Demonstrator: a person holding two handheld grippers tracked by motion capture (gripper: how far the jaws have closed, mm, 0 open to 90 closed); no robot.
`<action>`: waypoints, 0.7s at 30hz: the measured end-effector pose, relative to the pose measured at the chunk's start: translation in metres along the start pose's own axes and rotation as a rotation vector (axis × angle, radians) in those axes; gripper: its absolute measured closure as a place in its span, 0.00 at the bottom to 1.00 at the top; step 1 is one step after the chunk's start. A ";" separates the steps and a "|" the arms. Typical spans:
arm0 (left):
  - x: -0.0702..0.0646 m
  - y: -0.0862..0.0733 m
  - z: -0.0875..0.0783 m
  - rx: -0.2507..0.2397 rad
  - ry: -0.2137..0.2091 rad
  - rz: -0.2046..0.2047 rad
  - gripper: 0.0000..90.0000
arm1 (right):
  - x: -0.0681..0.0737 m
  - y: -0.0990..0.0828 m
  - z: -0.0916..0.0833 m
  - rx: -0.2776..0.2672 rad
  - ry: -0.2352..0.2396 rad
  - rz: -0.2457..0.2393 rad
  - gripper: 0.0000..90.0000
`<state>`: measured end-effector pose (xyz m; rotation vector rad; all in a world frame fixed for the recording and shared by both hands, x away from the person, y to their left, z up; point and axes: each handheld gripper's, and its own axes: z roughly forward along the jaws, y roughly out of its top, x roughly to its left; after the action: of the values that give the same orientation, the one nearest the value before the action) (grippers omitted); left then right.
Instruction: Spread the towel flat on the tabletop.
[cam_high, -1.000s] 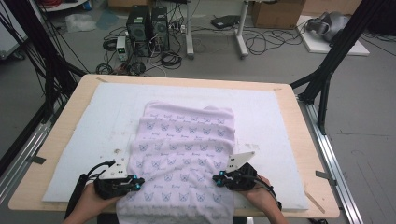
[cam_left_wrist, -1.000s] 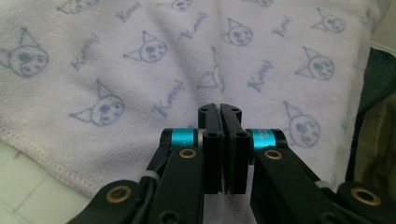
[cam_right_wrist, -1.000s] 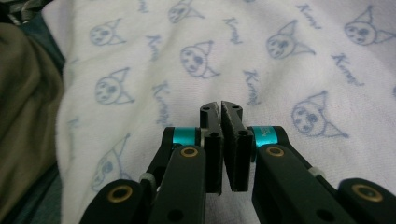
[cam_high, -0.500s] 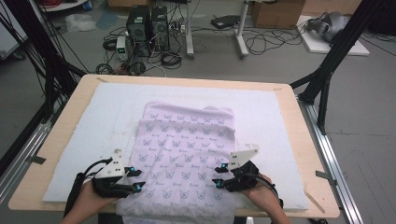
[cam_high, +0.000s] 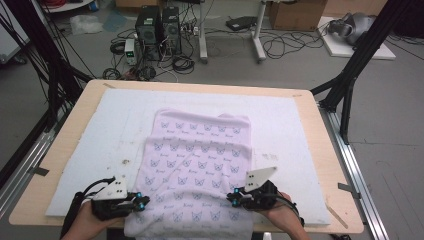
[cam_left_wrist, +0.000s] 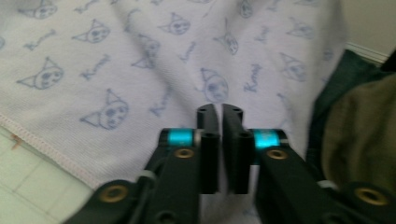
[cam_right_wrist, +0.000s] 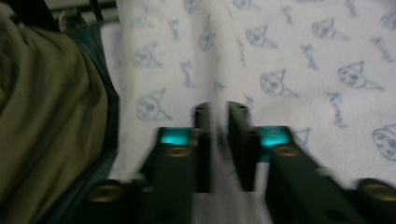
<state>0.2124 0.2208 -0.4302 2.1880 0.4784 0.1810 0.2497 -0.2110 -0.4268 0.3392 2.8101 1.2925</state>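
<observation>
The pale cat-print cloth (cam_high: 196, 172) lay on the white pad (cam_high: 300, 130), draping over the table's six o'clock edge. Our left gripper (cam_high: 141, 202) and right gripper (cam_high: 232, 199) had just been closing, each pinching the cloth's near hem.

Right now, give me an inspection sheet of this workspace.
Surface: wooden table under a white pad.
Job's things: printed cloth, near edge hanging over the table's front.
Clutter: nothing seen.
Grippers: left gripper and right gripper at the cloth's near sides; jaws have just been closing, with cloth between them.
Cables: loose on the floor.
Surroundings: computers, box, black frame.
</observation>
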 end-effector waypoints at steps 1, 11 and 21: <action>0.000 0.000 -0.001 0.002 0.012 -0.003 0.78 | 0.002 0.000 -0.003 -0.016 -0.010 0.011 0.81; 0.016 0.000 0.020 0.051 0.018 -0.001 0.96 | -0.021 -0.002 0.018 0.070 -0.053 0.029 0.89; 0.002 0.000 -0.005 0.010 -0.011 -0.004 0.70 | -0.003 0.005 -0.009 -0.022 0.007 0.019 0.74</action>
<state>0.2130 0.2250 -0.4270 2.1969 0.4789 0.1644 0.2525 -0.2154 -0.4176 0.3625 2.8028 1.3296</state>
